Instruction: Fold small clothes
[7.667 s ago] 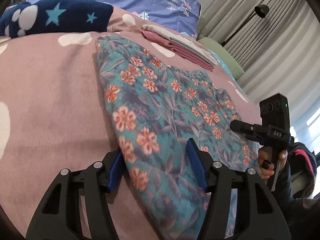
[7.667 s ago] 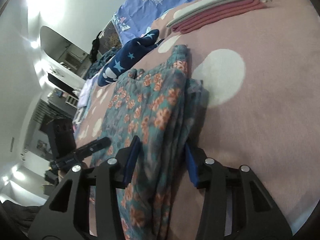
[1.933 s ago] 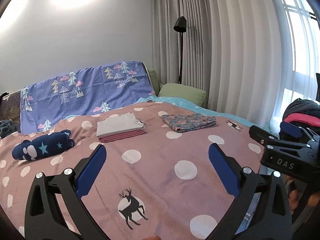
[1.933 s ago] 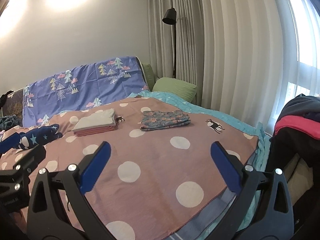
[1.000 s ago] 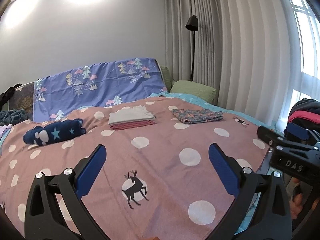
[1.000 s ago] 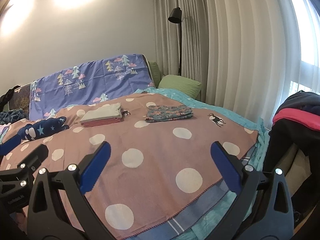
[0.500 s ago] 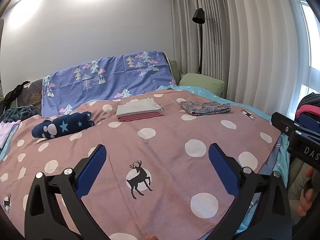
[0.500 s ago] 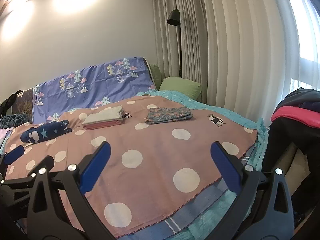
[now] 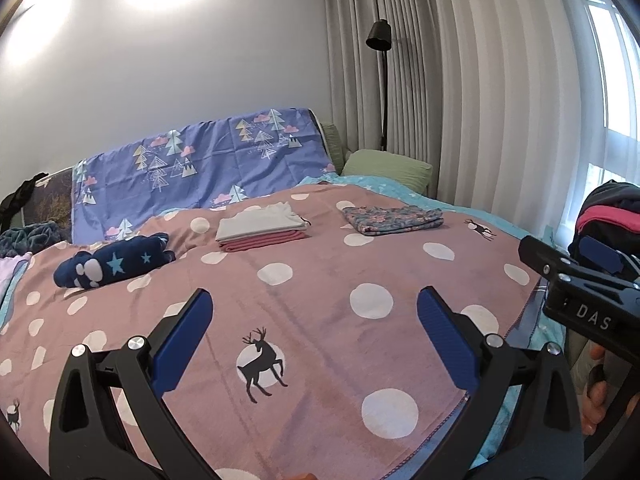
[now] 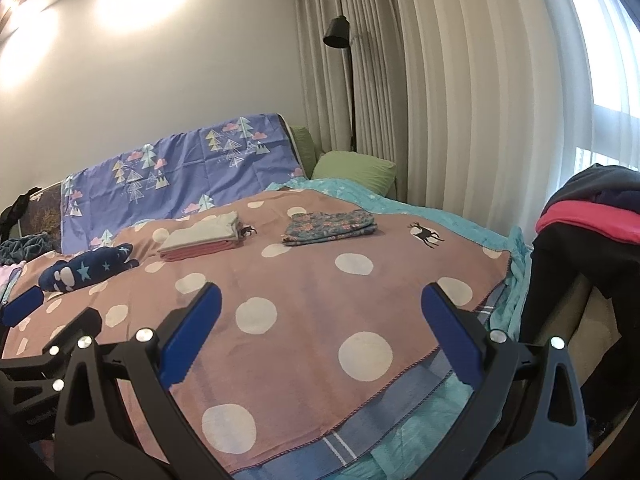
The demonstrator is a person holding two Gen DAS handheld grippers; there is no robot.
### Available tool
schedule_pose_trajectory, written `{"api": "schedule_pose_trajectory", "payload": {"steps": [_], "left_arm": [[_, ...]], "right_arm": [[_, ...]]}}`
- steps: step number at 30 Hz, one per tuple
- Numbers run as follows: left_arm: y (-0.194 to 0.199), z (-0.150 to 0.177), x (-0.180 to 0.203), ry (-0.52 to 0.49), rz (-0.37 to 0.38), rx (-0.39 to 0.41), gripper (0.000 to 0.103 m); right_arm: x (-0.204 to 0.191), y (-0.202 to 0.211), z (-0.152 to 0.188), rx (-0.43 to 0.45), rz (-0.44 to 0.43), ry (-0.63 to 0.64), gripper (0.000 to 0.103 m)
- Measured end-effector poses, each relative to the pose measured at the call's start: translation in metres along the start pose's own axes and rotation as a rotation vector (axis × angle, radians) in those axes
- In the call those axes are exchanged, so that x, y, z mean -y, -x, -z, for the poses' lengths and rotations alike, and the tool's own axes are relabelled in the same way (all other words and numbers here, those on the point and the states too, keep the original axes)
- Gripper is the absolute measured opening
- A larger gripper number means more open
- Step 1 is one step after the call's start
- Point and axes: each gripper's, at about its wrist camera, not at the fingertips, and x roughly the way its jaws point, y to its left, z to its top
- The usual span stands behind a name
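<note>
A black floor lamp (image 9: 379, 36) stands beside grey curtains (image 9: 480, 80) behind a green pillow (image 9: 386, 163).

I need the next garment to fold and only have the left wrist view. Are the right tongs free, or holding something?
Observer: Free. The right tongs are wide open, with only the dotted blanket showing between them.
Operator: Where is the unfolded stuff? I just see a dark lump at my right edge.
Observer: That heap sits right of the blanket: dark garments with a pink one among them, and a black piece hanging down its front.
Operator: What is it piled on?
Observer: Under it there is something beige. It looks like a seat, but I can't be sure.
</note>
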Motion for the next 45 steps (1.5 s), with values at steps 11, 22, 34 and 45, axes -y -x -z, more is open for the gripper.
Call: {"api": "schedule_pose_trajectory", "payload": {"steps": [11,22,34,45], "left_arm": [[-0.028,-0.008,-0.013,-0.003,0.043,-0.01,0.102],[-0.065,-0.014,-0.022,-0.008,0.071,-0.044,0.102],[-0.078,-0.013,-0.029,-0.007,0.059,-0.049,0.102],[-0.071,-0.01,-0.03,-0.004,0.055,-0.043,0.102]], "right_arm": [[-0.012,-0.025,-0.008,0.0,0.036,0.03,0.101],[-0.025,-0.061,-0.013,-0.035,0.057,0.03,0.101],[-0.034,-0.082,-0.011,-0.069,0.063,0.048,0.101],[-0.035,-0.074,-0.012,-0.062,0.049,0.055,0.101]]}}
